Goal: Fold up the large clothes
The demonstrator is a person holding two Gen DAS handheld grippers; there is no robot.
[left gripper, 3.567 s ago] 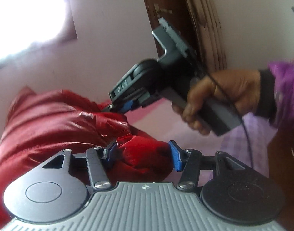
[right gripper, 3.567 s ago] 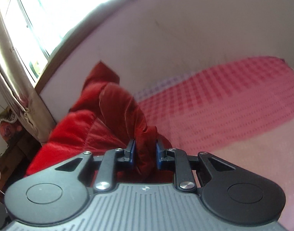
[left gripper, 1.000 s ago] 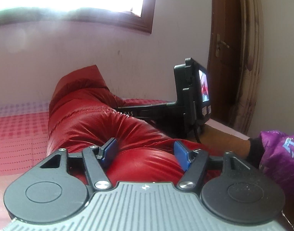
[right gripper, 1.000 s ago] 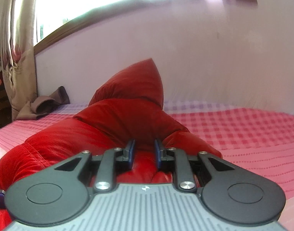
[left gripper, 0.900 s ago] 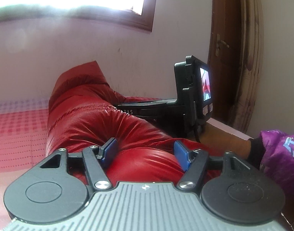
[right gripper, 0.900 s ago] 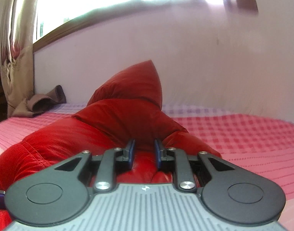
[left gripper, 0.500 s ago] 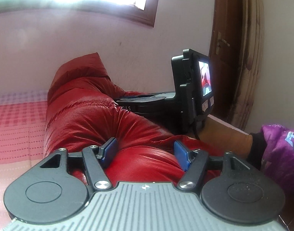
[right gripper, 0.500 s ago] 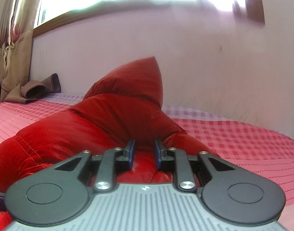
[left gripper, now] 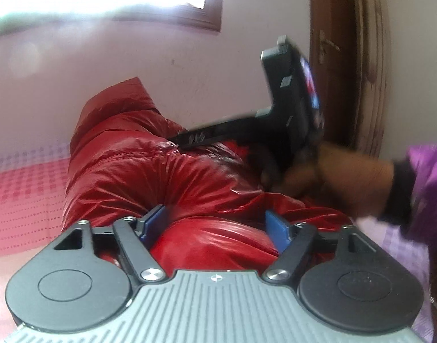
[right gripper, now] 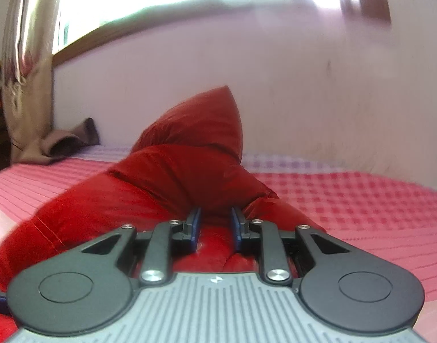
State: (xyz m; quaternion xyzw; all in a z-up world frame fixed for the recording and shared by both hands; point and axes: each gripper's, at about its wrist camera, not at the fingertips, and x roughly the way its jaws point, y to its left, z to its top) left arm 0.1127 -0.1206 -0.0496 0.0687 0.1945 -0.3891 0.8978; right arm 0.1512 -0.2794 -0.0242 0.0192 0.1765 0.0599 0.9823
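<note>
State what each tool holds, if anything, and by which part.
The right tool pinches a bunched fold of the red puffer jacket near its closest edge. The left tool stands wide open around a puffy roll, gripping nothing.

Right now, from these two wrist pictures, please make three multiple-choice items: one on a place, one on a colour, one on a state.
1. Where does the jacket lie?
A on a checked bedspread
B on a chair
C on a shelf

2. What colour is the jacket?
A blue
B red
C green

3. How is the right gripper?
A wide open, holding nothing
B out of view
C shut on jacket fabric

Key: 1 A, the jacket rests on the bedspread. 2 B, its shiny fabric is red. 3 C, the right gripper pinches a fold.
</note>
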